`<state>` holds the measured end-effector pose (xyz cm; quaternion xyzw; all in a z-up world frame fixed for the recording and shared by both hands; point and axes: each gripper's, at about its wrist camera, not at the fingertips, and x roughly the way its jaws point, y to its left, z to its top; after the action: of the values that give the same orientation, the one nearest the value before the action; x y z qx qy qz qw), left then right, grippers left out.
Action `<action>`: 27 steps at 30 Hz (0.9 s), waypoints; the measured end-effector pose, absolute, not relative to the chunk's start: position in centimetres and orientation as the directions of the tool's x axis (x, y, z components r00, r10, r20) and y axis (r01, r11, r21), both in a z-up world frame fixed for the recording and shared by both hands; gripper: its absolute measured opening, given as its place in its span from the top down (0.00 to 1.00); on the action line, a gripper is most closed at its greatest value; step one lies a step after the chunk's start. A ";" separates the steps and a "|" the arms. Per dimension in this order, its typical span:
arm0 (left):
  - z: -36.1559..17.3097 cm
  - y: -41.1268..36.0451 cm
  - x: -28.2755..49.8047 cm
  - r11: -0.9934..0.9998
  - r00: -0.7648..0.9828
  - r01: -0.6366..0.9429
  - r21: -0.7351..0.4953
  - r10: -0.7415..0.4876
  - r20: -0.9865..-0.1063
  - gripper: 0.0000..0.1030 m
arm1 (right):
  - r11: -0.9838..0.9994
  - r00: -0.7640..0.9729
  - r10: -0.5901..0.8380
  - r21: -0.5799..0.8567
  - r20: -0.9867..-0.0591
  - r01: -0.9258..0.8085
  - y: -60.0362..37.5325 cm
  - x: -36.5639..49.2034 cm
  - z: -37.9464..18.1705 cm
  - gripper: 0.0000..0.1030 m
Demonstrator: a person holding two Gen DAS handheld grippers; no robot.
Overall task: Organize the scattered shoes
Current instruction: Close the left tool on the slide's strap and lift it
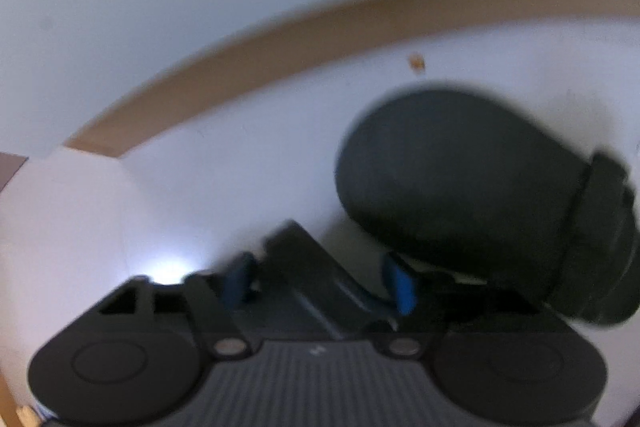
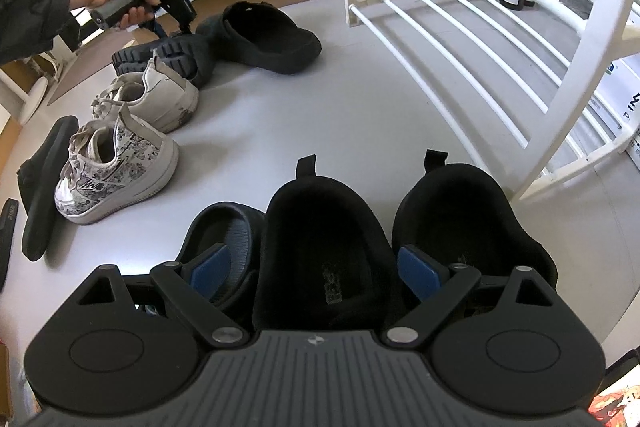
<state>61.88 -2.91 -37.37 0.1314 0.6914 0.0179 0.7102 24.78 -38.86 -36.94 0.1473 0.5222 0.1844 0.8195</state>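
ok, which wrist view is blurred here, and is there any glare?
Left wrist view: motion-smeared throughout, the dark clog and left gripper soft-edged, with a glare patch on the floor. Right wrist view: sharp, evenly lit; the fisheye bows the white shoe rack.

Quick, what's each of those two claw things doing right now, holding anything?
Left gripper: jaws open, dark shoe edge between them, not gripped.
Right gripper: jaws open astride the middle black shoe, not gripped.
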 end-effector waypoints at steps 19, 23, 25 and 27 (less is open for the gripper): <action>-27.6 -0.5 60.7 0.972 0.216 0.154 0.176 0.141 -0.966 0.79 | 0.876 0.410 0.477 0.461 -0.778 -0.145 -38.2 24.8 -36.4 0.09; -25.6 0.0 60.4 0.980 0.247 0.133 0.145 0.109 -0.963 0.82 | 0.875 0.409 0.476 0.464 -0.778 -0.137 -38.0 24.6 -36.4 0.10; -24.4 0.2 59.7 0.978 0.263 0.145 0.151 0.109 -0.959 0.82 | 0.876 0.407 0.475 0.465 -0.780 -0.130 -38.0 24.4 -36.4 0.11; -24.5 -0.2 59.5 0.976 0.273 0.153 0.152 0.106 -0.956 0.82 | 0.876 0.406 0.472 0.467 -0.783 -0.118 -37.9 24.2 -36.4 0.12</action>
<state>59.54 -0.18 -24.51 0.1076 0.6026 -0.0149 0.7906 24.22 -37.88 -36.41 0.1720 0.5146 0.1800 0.8205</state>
